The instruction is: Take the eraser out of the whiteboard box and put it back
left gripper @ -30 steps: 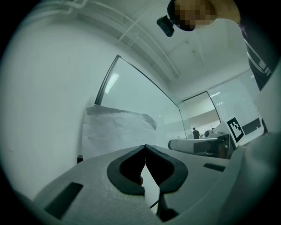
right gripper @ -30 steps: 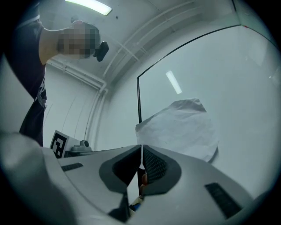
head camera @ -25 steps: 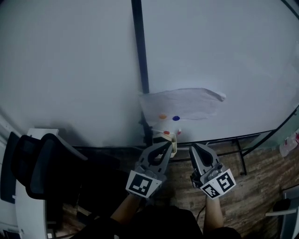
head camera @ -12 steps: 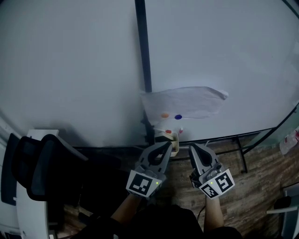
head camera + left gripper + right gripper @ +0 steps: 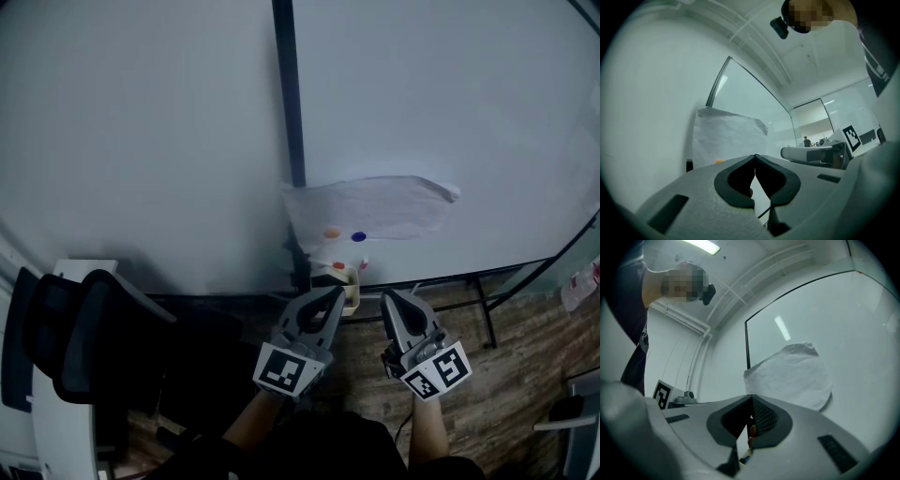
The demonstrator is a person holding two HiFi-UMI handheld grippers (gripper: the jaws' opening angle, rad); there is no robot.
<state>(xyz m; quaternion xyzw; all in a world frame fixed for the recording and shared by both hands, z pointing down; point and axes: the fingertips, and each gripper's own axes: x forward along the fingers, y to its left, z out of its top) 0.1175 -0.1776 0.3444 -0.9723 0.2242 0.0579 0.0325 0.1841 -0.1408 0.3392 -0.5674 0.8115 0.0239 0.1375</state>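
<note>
A small cream whiteboard box (image 5: 349,289) hangs at the bottom edge of the whiteboard (image 5: 141,141), with red-capped items sticking out of it. I cannot make out the eraser. A white paper sheet (image 5: 375,214) is pinned above the box by an orange and a blue magnet; the sheet (image 5: 726,138) also fills the middle of the left gripper view. My left gripper (image 5: 334,293) is shut and empty, its tips just left of the box. My right gripper (image 5: 388,300) is shut and empty too, a little right of the box. Each gripper view shows its own jaws closed tip to tip, left gripper (image 5: 754,158) and right gripper (image 5: 751,398).
A black vertical frame strip (image 5: 286,103) divides the whiteboard. A black office chair (image 5: 84,337) stands at the lower left. The whiteboard's black stand legs (image 5: 486,319) rest on the wooden floor (image 5: 506,394) at the right.
</note>
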